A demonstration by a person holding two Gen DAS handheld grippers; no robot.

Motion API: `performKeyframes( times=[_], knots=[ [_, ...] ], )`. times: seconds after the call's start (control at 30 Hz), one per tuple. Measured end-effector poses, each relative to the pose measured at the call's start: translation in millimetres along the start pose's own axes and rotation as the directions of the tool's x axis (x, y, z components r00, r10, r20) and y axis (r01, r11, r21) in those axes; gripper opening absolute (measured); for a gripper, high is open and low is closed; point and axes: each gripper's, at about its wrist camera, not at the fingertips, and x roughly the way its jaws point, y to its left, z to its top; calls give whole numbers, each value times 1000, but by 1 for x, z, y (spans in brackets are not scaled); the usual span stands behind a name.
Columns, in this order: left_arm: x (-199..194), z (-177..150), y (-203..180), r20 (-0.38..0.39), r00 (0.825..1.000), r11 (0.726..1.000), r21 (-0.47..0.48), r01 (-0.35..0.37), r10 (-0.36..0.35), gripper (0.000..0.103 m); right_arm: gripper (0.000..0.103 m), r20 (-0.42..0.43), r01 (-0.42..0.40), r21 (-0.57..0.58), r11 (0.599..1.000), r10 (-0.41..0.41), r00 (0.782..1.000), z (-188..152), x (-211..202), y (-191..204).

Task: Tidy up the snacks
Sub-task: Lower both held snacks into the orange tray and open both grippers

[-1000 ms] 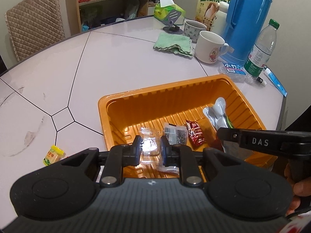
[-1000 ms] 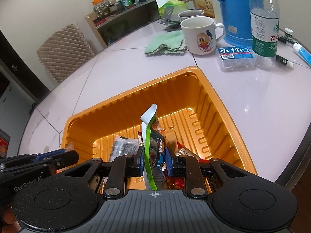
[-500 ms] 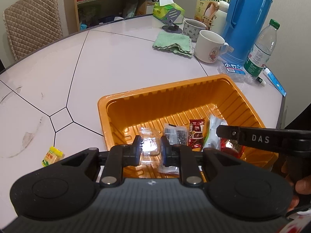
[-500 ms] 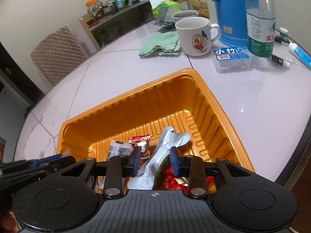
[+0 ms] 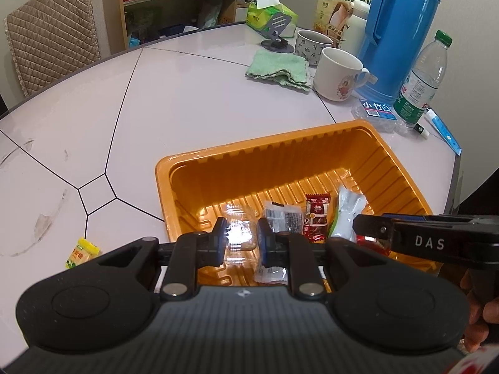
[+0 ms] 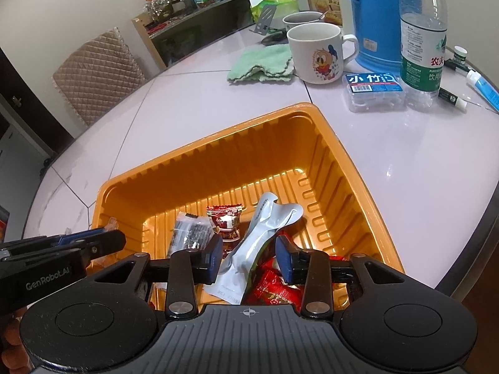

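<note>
An orange tray (image 5: 237, 162) (image 6: 343, 168) holds several snacks: a clear-wrapped snack (image 5: 238, 233), a black-and-white packet (image 5: 282, 221) (image 6: 190, 230), a red packet (image 5: 316, 218) (image 6: 226, 221), red wrappers (image 6: 274, 286) and a silver-and-green packet (image 5: 346, 212) (image 6: 265, 233). My right gripper (image 6: 249, 260) is open over the tray; the silver packet lies loose between its fingers. My left gripper (image 5: 240, 241) is open over the tray's near left part, with the clear snack lying below it. A yellow candy (image 5: 81, 251) lies on the table left of the tray.
At the back right stand a white mug (image 6: 318, 53), a second mug (image 5: 313, 45), a blue thermos (image 5: 399, 31), a water bottle (image 6: 424, 37), a small clear box (image 6: 372, 88), a green cloth (image 5: 279, 68), a tissue box (image 5: 268, 15) and tubes (image 6: 482, 84). A padded chair (image 5: 50, 31) stands beyond the table.
My right gripper has opened and let go of the silver-and-green packet, which now lies in the tray. The left gripper has barely moved.
</note>
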Motion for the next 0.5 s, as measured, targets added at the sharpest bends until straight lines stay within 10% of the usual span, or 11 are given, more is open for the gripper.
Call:
performKeyframes(
  times=[0.5],
  knots=[
    [1, 2, 0, 22, 1000, 1000, -1, -15, 15, 26, 38, 0, -6, -7, 1000, 6, 1000, -2, -4, 1]
  ],
)
